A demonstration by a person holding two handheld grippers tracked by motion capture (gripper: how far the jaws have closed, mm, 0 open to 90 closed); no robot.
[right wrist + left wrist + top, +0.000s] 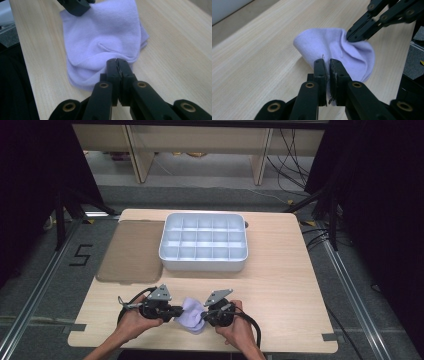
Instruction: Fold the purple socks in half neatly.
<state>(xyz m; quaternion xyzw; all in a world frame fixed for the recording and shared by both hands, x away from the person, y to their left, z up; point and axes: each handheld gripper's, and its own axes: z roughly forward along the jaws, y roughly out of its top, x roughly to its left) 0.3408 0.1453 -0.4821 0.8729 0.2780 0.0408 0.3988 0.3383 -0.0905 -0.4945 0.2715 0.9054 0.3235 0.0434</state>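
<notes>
I held a gripper in each hand at the near edge of the wooden table (pixel 280 270), and a small lilac cloth (pixel 192 315) hung between them. My left gripper (pixel 176 312) had its jaws pressed together on one edge of the cloth; in the left gripper view the cloth (pixel 332 51) bulged out just past the closed left gripper (pixel 329 65), with a thin strip of fabric caught in the slit between the jaws. My right gripper (pixel 206 314) pinched the opposite edge in the same way. In the right gripper view the right gripper (pixel 117 65) was shut on a fold of the cloth (pixel 105 32), which lay spread and creased over the table beyond it.

The two grippers pointed toward each other, near together, with the cloth bunched in the gap. Its lower part touched the table top or sat just above it; I could not tell which.

Farther back on the table stood a white tray (pixel 204 264) split into many small compartments. A flat brown lid (pixel 131 251) lay just beside it on my left, touching or nearly touching its side.
</notes>
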